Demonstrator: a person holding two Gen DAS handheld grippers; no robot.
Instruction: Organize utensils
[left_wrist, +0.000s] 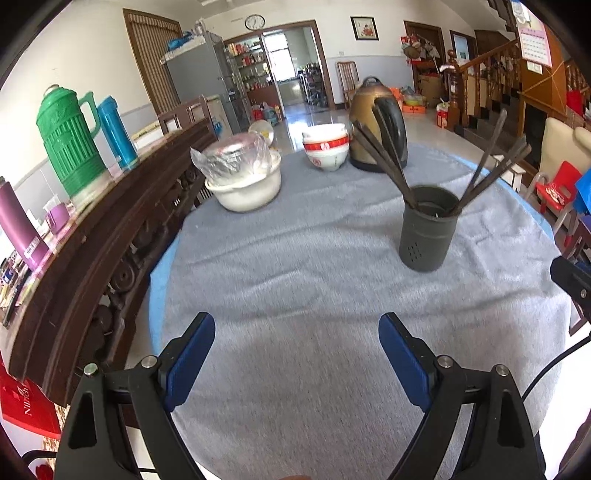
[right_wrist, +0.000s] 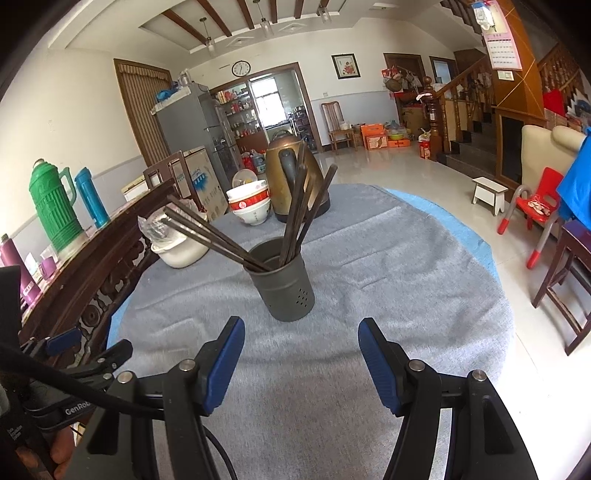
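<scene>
both tongs: my left gripper (left_wrist: 297, 354) and right gripper (right_wrist: 301, 360) gape wide over bare grey cloth (left_wrist: 295, 258), holding nothing.
holder: dark perforated holder (right_wrist: 282, 284) stands upright just ahead, mid-table.
chopsticks: dark chopsticks (right_wrist: 295, 210) fan out in two bunches; likely light, stiff, slick, so i'd pinch mid-shaft, a few together.
tipping: holder looks light, may topple.
beyond: covered pot (left_wrist: 243, 181), stacked bowls (left_wrist: 327, 149), kettle (left_wrist: 376, 125) well apart, not blocking.
</scene>
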